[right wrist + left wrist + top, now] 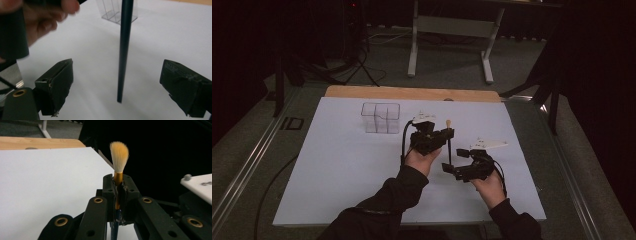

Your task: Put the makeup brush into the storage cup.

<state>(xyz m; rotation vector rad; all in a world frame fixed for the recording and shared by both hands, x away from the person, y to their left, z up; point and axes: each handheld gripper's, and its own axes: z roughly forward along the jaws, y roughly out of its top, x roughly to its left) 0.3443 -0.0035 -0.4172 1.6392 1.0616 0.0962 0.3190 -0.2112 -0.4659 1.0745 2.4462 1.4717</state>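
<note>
The left gripper (117,195) is clenched on one brush (119,165), its black jaws pinching the gold metal ferrule just below the bristles. The brush stands upright: a soft, rounded tuft of pale orange-tipped bristles rises above the jaws, and the thin, dark, straight handle (124,50) hangs down below them. In the high view the left gripper (432,136) sits above the middle of the tabletop (337,165), with the brush tip (448,123) showing just over it and the handle running down toward the right gripper (454,161).

The right gripper (116,85) is released. Its two jaws stand wide apart, and the lower end of the handle hangs between them, touching neither pad. The pads (61,82) are dark, blocky and a little frayed at the edges.

The tabletop is covered by one smooth white sheet, with a strip of light wood (412,93) showing along its far edge. One clear plastic box (381,118), square and split into compartments by thin see-through walls, stands on the sheet to the far left of the left gripper, well apart from the brush. Each gripper carries one white plate (489,144) on top.
</note>
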